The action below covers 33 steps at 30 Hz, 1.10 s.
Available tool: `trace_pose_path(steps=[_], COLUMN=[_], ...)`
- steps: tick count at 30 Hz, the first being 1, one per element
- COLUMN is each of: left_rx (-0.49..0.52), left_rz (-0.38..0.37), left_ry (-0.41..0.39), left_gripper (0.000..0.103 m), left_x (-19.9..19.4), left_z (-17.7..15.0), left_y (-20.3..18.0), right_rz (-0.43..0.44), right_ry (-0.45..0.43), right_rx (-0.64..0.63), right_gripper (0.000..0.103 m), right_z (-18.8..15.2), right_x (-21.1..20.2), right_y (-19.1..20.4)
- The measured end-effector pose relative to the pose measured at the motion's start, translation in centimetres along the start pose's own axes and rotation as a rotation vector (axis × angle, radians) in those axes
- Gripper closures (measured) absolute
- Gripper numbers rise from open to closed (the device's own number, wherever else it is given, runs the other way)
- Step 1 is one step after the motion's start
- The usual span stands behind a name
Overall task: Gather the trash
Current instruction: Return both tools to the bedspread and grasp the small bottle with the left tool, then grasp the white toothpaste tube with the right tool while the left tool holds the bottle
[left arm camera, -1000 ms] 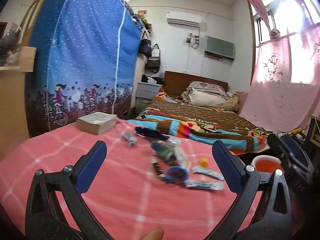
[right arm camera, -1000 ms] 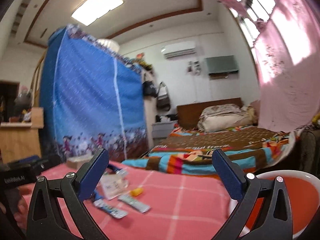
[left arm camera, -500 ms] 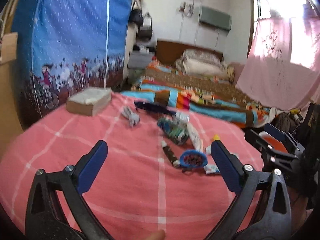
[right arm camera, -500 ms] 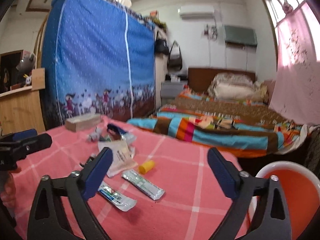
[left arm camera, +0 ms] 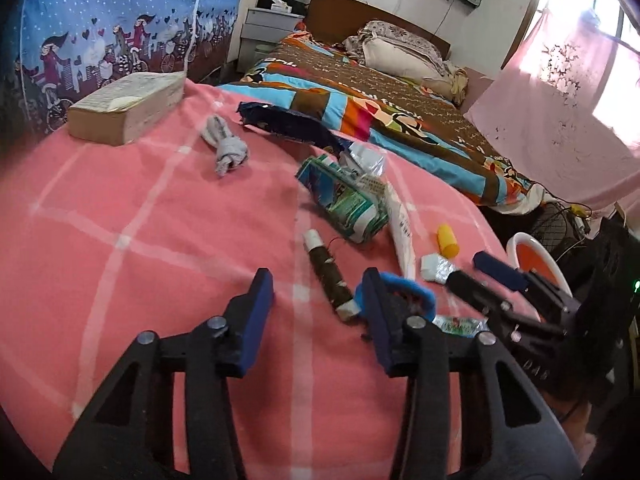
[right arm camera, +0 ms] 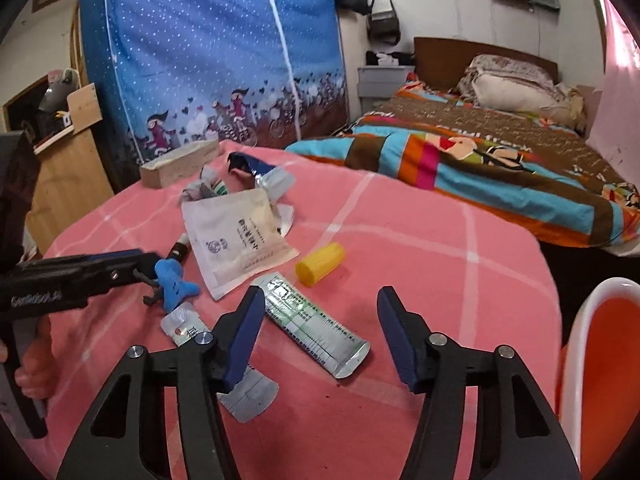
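Meanwhile both claws had dipped toward the litter: left claw [left arm camera: 318,312] and right claw [right arm camera: 316,330] were closing, gripping nothing; the silver sachet [right arm camera: 316,326] looked likeliest next.

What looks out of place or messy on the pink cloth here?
Trash is strewn across the pink cloth: a flattened green-printed tube, a yellow cap lying loose on its side, a white sachet, a crumpled green carton and a torn dark-blue wrapper. None is in the orange bin yet.
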<state>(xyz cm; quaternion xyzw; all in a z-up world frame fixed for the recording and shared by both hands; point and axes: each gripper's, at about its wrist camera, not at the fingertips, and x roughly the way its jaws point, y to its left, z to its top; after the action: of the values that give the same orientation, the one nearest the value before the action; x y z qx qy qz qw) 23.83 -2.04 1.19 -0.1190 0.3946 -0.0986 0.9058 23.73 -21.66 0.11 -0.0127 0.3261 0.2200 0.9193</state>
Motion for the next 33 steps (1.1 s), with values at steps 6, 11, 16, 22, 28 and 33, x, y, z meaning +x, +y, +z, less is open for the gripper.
trace_pose_path(steps=[6, 11, 16, 22, 28, 33], left_rx=[0.010, 0.020, 0.029, -0.003, -0.020, 0.032], left_rz=[0.035, 0.030, 0.026, 0.009, 0.011, 0.002], left_ry=[0.038, 0.051, 0.057, 0.029, -0.043, -0.181], left_gripper=[0.068, 0.079, 0.089, 0.089, 0.089, 0.089], left_x=[0.9, 1.1, 1.2, 0.5, -0.8, -3.3], left_z=[0.0, 0.2, 0.2, -0.2, -1.0, -1.5], left_y=[-0.3, -0.5, -0.7, -0.4, -0.4, -1.8], right_rz=[0.019, 0.014, 0.011, 0.020, 0.023, -0.004], right_ry=[0.029, 0.019, 0.014, -0.006, -0.082, -0.219], right_rx=[-0.016, -0.037, -0.075, -0.084, -0.128, -0.136], right_gripper=[0.053, 0.066, 0.079, 0.082, 0.083, 0.083], right_z=[-0.2, -0.4, -0.5, -0.7, -0.9, -1.0], right_x=[0.0, 0.0, -0.1, -0.4, -1.7, -4.1], right_y=[0.2, 0.8, 1.4, 1.6, 2.4, 2.6])
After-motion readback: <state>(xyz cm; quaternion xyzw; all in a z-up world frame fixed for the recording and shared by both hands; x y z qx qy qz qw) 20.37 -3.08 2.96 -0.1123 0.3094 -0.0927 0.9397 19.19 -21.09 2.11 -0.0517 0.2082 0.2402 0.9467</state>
